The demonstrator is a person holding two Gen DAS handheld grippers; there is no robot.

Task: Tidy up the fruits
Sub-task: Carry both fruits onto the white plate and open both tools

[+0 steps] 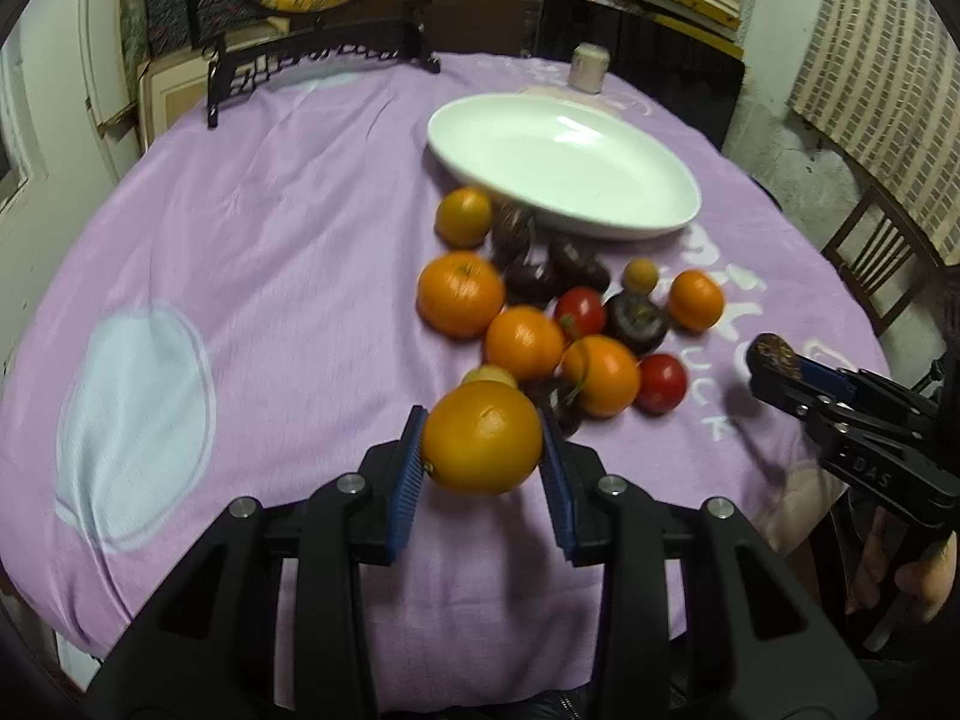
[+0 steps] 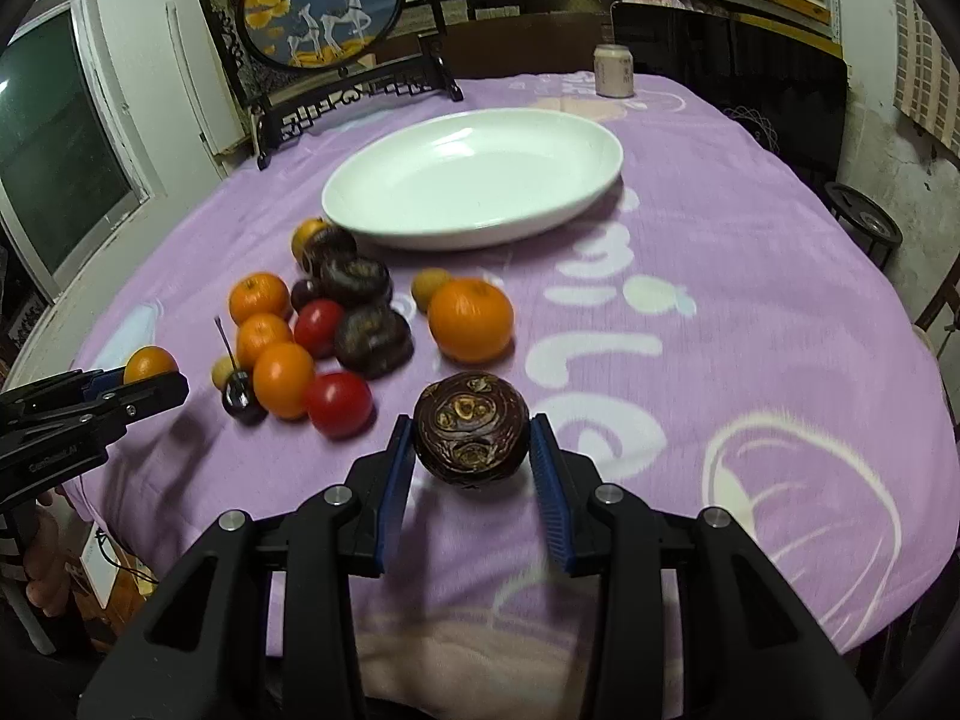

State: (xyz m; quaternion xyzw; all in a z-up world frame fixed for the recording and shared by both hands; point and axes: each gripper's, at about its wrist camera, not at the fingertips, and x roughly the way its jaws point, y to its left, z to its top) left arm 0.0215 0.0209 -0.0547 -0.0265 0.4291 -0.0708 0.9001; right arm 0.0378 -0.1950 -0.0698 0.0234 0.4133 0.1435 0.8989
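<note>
My left gripper (image 1: 483,441) is shut on an orange (image 1: 480,437) and holds it above the purple cloth, near the front of the fruit pile. My right gripper (image 2: 472,441) is shut on a dark brown water chestnut (image 2: 471,431), right of the pile; it also shows in the left wrist view (image 1: 774,360). The pile holds several oranges (image 2: 471,319), two red tomatoes (image 2: 337,403), several dark water chestnuts (image 2: 373,339), a dark cherry (image 2: 242,399) and small yellow fruits (image 2: 429,288). A white oval plate (image 2: 474,180) lies empty behind the pile.
A round table under a purple cloth (image 2: 690,312). A framed deer ornament on a black stand (image 2: 327,18) at the back left. A can (image 2: 613,70) at the back edge. A wooden chair (image 1: 882,258) stands to the right.
</note>
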